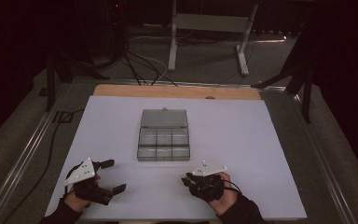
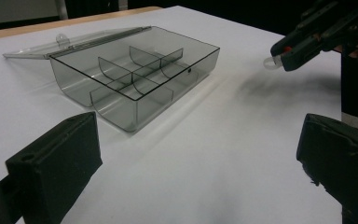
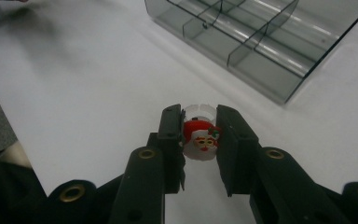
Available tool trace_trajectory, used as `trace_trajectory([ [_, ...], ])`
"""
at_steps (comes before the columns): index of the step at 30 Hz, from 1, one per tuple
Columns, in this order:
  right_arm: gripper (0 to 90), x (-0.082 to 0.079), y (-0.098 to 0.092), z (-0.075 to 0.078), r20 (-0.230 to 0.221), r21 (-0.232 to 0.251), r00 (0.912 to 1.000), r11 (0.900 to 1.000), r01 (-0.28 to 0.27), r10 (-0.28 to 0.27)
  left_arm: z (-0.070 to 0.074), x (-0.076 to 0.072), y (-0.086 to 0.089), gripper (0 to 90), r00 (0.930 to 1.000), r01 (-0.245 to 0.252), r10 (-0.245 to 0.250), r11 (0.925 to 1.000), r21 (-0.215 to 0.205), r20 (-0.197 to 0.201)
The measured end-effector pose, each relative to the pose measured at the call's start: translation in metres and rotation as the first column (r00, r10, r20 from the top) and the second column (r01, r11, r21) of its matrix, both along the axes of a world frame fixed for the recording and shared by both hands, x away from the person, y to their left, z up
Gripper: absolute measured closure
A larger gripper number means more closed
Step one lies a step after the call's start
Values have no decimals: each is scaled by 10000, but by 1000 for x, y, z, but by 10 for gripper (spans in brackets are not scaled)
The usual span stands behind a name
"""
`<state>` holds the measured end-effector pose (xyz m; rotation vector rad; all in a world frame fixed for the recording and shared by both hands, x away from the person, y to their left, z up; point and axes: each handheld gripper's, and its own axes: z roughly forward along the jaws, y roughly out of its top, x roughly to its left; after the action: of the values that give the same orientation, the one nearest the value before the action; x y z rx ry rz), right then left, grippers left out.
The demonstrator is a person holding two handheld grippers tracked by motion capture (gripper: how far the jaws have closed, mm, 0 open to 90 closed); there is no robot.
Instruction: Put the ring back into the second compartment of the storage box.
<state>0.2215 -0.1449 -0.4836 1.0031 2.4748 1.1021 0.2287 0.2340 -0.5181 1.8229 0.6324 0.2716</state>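
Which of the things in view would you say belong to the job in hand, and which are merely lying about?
Likely in play: Santa ring clamped in right gripper; open compartment box; left gripper, open.
Merely about: floor cables; metal stand behind the table.

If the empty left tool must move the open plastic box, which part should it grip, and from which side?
Probably the near front wall of the box, coming from the person's side with the left tool. That wall is thin and upright, so one jaw fits inside a compartment; the lid lies open flat behind.
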Motion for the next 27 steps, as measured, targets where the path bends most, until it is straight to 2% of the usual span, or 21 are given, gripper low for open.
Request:
trace_trajectory([
  [27,720,23,16,22,427,53,9990,9999,-110,107,1,-1,1,2,10000,18,-18,9999,-102,0],
])
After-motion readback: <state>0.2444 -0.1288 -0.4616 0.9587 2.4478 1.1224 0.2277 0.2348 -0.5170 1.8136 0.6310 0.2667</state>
